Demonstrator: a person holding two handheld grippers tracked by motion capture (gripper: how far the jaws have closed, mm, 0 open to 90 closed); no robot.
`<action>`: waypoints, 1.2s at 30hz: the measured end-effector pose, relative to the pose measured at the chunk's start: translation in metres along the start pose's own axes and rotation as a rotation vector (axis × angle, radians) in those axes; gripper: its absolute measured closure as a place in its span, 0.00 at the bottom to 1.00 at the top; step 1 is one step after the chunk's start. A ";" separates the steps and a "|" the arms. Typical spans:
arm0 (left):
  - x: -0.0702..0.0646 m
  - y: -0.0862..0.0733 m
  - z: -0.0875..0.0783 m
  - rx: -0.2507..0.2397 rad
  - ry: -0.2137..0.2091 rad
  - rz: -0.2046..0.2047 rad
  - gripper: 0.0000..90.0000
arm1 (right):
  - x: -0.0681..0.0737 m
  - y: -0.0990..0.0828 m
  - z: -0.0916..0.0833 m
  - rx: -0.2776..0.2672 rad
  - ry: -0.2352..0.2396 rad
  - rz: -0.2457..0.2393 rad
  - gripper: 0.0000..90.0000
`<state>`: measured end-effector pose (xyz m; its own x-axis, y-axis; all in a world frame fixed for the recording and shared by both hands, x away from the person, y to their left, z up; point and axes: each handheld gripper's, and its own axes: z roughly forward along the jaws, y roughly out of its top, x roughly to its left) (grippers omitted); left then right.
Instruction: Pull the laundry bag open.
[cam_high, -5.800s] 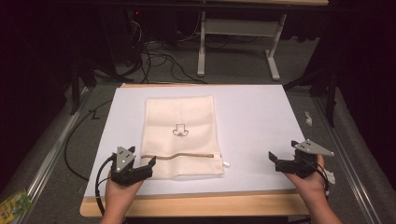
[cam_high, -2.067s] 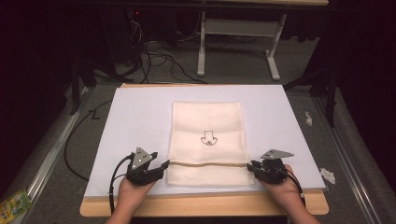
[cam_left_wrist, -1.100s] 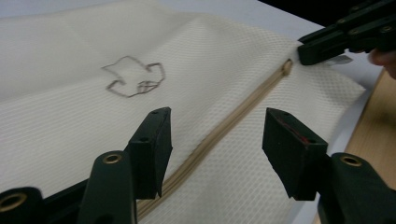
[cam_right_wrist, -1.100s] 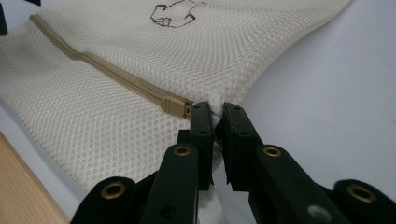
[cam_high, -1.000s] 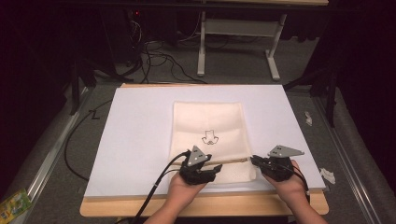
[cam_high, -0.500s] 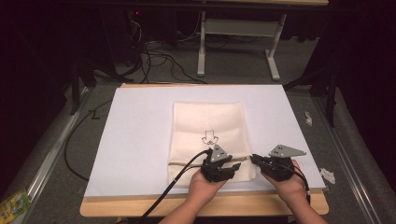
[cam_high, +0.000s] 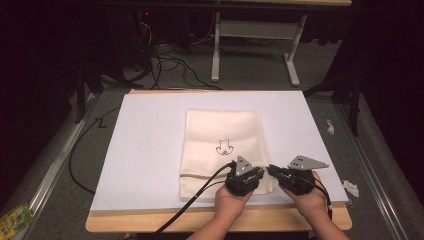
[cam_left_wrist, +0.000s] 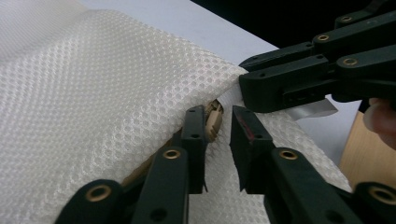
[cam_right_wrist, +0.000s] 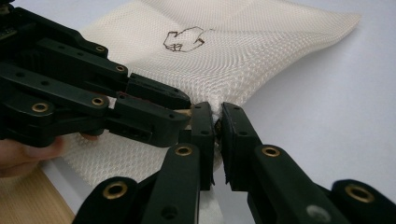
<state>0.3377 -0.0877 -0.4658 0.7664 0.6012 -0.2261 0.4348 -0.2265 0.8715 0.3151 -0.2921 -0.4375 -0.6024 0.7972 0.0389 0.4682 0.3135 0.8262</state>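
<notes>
A cream mesh bag with a small black drawing lies flat on a white sheet. A tan zipper runs along its near edge. My left gripper sits at the zipper's right end. In the left gripper view my left gripper is shut on the tan zipper pull, over the mesh bag. My right gripper faces it, almost touching. In the right gripper view my right gripper pinches the corner of the mesh bag. The right gripper also shows in the left gripper view.
The wooden table edge runs along the front. The left gripper's cable trails off the near edge. White scraps lie beside the table on the right. Behind the table are desk legs and floor cables.
My left gripper has slid right along the zipper, from the bag's left side up to the right gripper. The right gripper has held its place at the bag's right corner.
</notes>
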 end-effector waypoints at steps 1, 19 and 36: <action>0.000 0.000 0.000 -0.005 0.007 0.004 0.90 | 0.000 0.000 0.000 0.000 -0.001 0.000 0.95; 0.007 -0.001 -0.015 0.011 -0.028 0.066 0.97 | 0.003 0.005 0.003 0.008 0.018 -0.009 0.96; 0.088 -0.024 -0.095 0.126 0.102 -0.082 0.98 | -0.027 -0.003 -0.008 -0.005 -0.053 0.110 0.96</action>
<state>0.3499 0.0436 -0.4656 0.6766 0.6949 -0.2437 0.5548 -0.2634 0.7892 0.3253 -0.3185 -0.4363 -0.5124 0.8530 0.0994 0.5259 0.2202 0.8215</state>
